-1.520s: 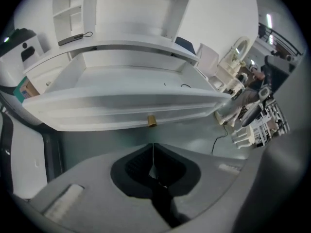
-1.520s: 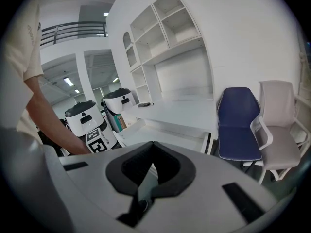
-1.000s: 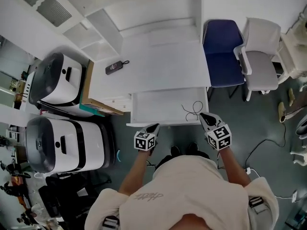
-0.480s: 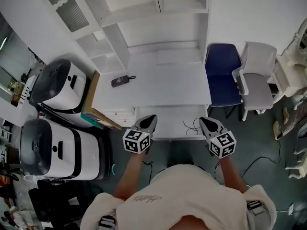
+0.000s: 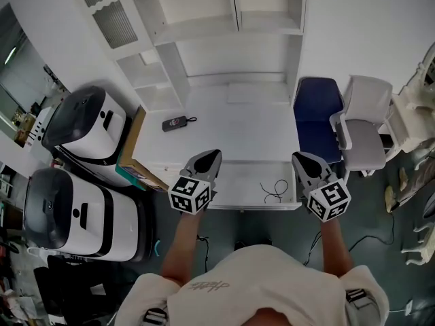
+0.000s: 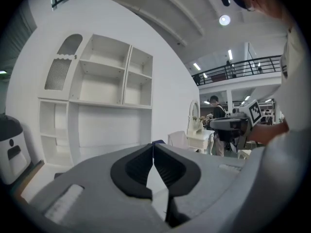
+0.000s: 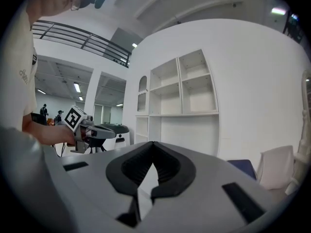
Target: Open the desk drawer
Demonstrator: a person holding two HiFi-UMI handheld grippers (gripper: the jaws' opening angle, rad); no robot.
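- Left gripper (image 6: pixel 153 145): jaws pressed together, nothing between them, aimed roughly level at the white shelving (image 5: pixel 204 26)
- Right gripper (image 7: pixel 153 143): jaws likewise closed tip to tip and empty, facing the same shelving
- Desk drawer (image 5: pixel 238 182): pulled out from the front edge of the white desk (image 5: pixel 231 124), at 6 o'clock of the desk top, its inside open to the head view
- Thin black cable (image 5: pixel 275 190) looped inside the drawer, toward its 3 o'clock end
- In the head view, left gripper over the drawer's 9 o'clock end, right gripper just past its 3 o'clock end; no contact with the drawer visible from either
- Small black device with a cord (image 5: pixel 175 123) lying on the desk top at about 10 o'clock from the drawer
- Blue chair (image 5: pixel 316 107) just beside the desk at 3 o'clock, white chair (image 5: pixel 363 124) beyond it on the same side
- Two white-and-black machines (image 5: pixel 85 124) at 9 o'clock and 8 o'clock of the desk, standing on the floor
- Person's forearms reaching up from 6 o'clock, one behind each gripper
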